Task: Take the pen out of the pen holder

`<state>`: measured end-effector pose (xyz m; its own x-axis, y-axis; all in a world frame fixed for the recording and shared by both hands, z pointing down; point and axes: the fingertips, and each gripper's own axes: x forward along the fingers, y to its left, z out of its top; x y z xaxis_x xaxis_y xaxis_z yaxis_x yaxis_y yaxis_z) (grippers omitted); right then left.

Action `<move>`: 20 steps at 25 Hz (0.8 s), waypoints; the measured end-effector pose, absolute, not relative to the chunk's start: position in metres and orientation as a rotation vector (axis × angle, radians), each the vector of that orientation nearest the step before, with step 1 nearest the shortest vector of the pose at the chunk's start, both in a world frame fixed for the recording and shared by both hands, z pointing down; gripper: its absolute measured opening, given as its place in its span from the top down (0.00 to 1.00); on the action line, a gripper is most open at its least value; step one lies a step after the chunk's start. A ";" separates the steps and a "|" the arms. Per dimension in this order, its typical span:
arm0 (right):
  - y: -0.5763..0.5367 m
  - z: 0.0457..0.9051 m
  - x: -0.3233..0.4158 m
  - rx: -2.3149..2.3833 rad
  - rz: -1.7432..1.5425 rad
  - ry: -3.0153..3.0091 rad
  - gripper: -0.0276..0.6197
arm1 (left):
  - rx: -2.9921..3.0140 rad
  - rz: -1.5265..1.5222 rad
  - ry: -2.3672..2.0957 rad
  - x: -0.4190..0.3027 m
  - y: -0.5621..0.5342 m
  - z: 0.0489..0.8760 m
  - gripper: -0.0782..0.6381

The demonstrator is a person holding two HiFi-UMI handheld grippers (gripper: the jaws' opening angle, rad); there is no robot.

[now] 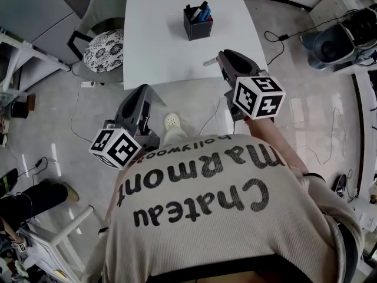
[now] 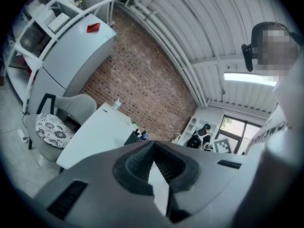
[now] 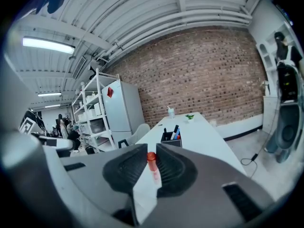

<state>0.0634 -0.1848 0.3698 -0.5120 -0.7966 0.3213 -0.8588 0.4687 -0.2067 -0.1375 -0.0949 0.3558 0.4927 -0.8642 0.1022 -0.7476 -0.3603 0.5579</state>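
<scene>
Two grippers sit at the near edge of the white table (image 1: 159, 52). On the left, the left gripper (image 2: 153, 146) has its jaws closed tip to tip with nothing between them. Farther along the table stands the black pen holder (image 1: 197, 23), with other pens (image 1: 199, 12) upright in it, well apart from both grippers. On the right, the right gripper (image 3: 152, 152) is clamped across a red-capped pen (image 3: 151, 158), so this pen is already out of the holder. In the head view, what seems to be its end pokes out leftward at the jaw tips. Such a pen should be light and stiff, with a smooth barrel that may twist or slide. A hold across mid-barrel, pads square and only gently squeezed, looks safest.
</scene>
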 end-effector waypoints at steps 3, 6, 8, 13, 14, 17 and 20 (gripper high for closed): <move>-0.174 0.370 0.069 1.437 0.521 -2.543 0.87 | 2.195 -0.281 -1.330 -0.130 -0.087 0.358 0.89; -0.164 0.371 0.073 1.420 0.530 -2.558 0.87 | 2.192 -0.274 -1.336 -0.122 -0.078 0.359 0.89; -0.157 0.373 0.077 1.409 0.536 -2.564 0.87 | 2.190 -0.269 -1.341 -0.115 -0.072 0.360 0.89; -0.140 0.384 0.085 1.385 0.548 -2.555 0.87 | 2.169 -0.250 -1.349 -0.105 -0.053 0.372 0.89; -0.137 0.387 0.086 1.380 0.553 -2.552 0.87 | 2.164 -0.247 -1.352 -0.103 -0.050 0.374 0.89; -0.131 0.393 0.091 1.367 0.565 -2.546 0.87 | 2.154 -0.242 -1.359 -0.098 -0.043 0.378 0.89; -0.125 0.395 0.095 1.359 0.561 -2.544 0.87 | 2.150 -0.233 -1.359 -0.094 -0.038 0.381 0.89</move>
<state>0.0949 -0.1251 0.3954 -0.5560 -0.7539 0.3499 -0.8312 0.5045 -0.2337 -0.0937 -0.0384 0.3809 0.4662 -0.8711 0.1544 -0.7700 -0.3136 0.5556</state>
